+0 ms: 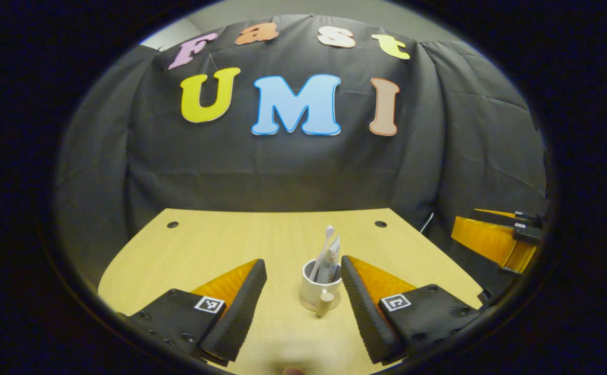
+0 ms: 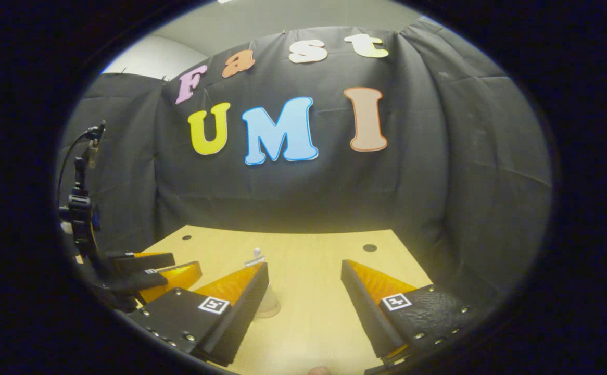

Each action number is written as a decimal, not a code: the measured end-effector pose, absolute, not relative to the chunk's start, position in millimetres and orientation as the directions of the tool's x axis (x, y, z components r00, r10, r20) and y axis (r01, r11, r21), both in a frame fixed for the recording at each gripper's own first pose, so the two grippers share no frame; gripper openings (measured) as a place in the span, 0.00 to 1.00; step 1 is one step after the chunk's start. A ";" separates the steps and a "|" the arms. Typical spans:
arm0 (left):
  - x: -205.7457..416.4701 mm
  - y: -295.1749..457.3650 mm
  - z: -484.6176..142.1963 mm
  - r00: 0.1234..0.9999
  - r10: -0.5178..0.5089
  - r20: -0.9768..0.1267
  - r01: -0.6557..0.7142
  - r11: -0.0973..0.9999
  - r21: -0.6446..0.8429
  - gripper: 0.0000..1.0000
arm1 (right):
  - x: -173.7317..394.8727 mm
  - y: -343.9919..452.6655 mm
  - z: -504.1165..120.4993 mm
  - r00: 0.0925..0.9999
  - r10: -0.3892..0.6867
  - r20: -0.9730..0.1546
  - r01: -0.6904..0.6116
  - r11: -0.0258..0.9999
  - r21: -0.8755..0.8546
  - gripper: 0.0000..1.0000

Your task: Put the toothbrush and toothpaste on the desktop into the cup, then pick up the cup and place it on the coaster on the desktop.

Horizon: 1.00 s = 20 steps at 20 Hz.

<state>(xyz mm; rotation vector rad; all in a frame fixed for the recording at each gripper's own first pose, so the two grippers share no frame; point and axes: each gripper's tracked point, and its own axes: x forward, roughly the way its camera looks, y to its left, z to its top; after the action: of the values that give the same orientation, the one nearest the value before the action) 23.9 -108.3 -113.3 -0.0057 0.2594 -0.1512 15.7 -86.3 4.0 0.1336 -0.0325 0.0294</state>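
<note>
A white cup stands on a round pale coaster on the wooden desktop. A toothbrush and a toothpaste tube stick up out of the cup. My left gripper is open, and the cup sits between its fingers, close to the right-hand one. The right gripper hangs off the table's right side. In the right gripper view my right gripper is open and holds nothing. There the cup and coaster peek out behind its left finger, with the toothbrush tip above. The left gripper lies farther left.
Two dark holes mark the far corners of the desktop. Black cloth closes the booth behind and beside the table. A small pale peg-like part shows in front of the cup. A cabled mount rises over the left gripper.
</note>
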 end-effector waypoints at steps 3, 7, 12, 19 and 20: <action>15.9 -91.1 -63.9 0.978 -0.126 -0.164 0.121 0.992 -0.041 0.92 | 9.0 -86.4 20.0 0.996 -0.012 0.092 0.002 0.995 0.100 0.91; 8.1 -75.6 -33.3 0.989 -0.111 -0.102 0.109 0.994 -0.022 0.92 | 1.8 -80.1 31.8 0.987 -0.055 0.148 0.046 0.997 0.064 0.91; -1.6 -65.5 -18.4 0.991 -0.119 -0.067 0.119 0.993 -0.009 0.92 | -6.4 -67.7 31.4 0.986 -0.064 0.152 0.058 0.997 0.044 0.91; -8.1 -61.0 -1.3 0.992 -0.123 -0.037 0.124 0.992 0.006 0.92 | -15.5 -69.4 35.7 0.983 -0.101 0.154 0.094 0.994 0.051 0.90; -8.7 -63.5 -2.8 0.992 -0.124 -0.033 0.124 0.992 0.007 0.93 | -16.7 -71.7 38.0 0.981 -0.110 0.160 0.103 0.993 0.051 0.91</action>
<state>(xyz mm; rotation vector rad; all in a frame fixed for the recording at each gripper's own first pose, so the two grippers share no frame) -8.7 -63.5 -2.8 0.0094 0.0329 -0.1242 -16.7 -71.7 38.0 0.0425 -0.1634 -0.1068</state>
